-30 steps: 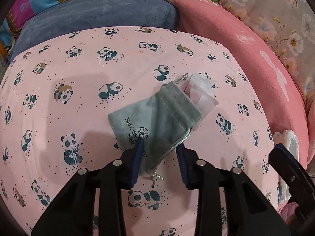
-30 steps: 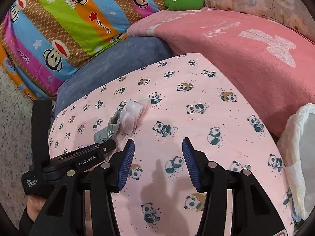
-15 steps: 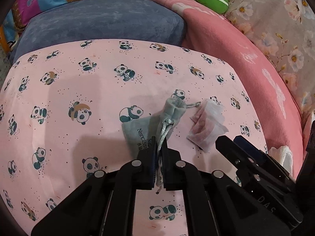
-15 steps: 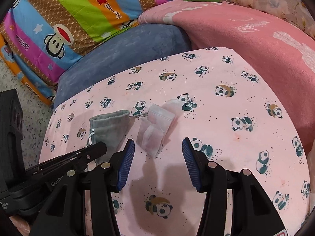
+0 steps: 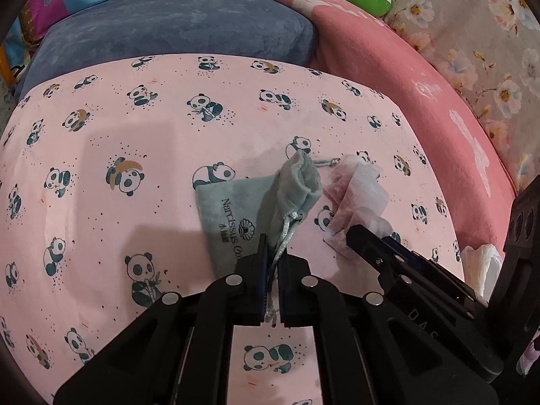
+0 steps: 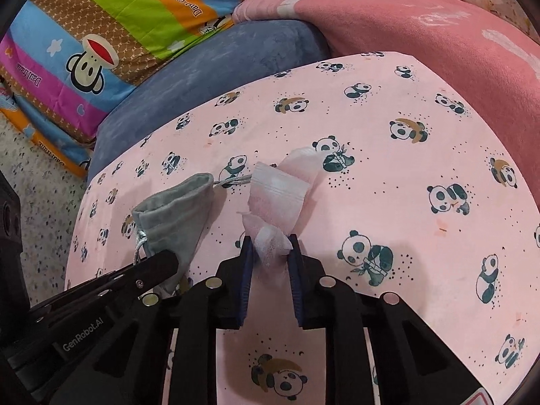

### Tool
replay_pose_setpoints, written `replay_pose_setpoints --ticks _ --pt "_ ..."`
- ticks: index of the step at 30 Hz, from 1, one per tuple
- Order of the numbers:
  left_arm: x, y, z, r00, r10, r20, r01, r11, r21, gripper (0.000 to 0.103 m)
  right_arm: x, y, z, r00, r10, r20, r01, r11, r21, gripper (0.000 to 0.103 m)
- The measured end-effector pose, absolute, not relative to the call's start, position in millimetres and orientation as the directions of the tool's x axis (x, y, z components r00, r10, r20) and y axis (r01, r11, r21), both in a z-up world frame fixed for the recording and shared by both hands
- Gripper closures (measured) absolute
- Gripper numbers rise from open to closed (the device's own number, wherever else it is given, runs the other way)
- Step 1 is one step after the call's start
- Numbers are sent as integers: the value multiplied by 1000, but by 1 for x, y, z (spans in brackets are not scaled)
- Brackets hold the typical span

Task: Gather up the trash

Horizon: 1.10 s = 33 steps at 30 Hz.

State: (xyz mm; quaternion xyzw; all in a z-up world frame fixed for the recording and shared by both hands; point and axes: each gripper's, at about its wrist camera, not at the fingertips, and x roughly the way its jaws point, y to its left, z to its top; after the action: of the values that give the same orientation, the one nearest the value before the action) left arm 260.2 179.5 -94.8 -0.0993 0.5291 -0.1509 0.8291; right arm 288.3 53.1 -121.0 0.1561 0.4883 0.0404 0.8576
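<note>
Item, left: grey pouch point(image 5: 256, 209) on the panda-print sheet point(image 5: 135, 141); a second ago it lay flat between parted jaws with the packet tucked in its mouth, now the left gripper point(image 5: 272, 263) is clamped on its silver drawstring point(image 5: 285, 233) and the neck stands bunched up. Item, right: clear plastic packet point(image 6: 276, 199), now out of the pouch and lying just beside it; the right gripper point(image 6: 268, 253), previously over bare sheet, has its jaws closing on the packet's crumpled near end. Status, by judgement: both pieces secured, ready to lift for disposal.
</note>
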Motion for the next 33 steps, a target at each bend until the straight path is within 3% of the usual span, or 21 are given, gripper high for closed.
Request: replay_pose_setpoints --ticks 18,33 --pt "179 107 -45 401 -416 -816 304 901 -310 99 171 2 -67 633 194 -750 144 922 361 90" --pt "120 11 2 425 -466 -776 490 839 -236 99 73 -85 -3 757 78 -649 224 902 370 92"
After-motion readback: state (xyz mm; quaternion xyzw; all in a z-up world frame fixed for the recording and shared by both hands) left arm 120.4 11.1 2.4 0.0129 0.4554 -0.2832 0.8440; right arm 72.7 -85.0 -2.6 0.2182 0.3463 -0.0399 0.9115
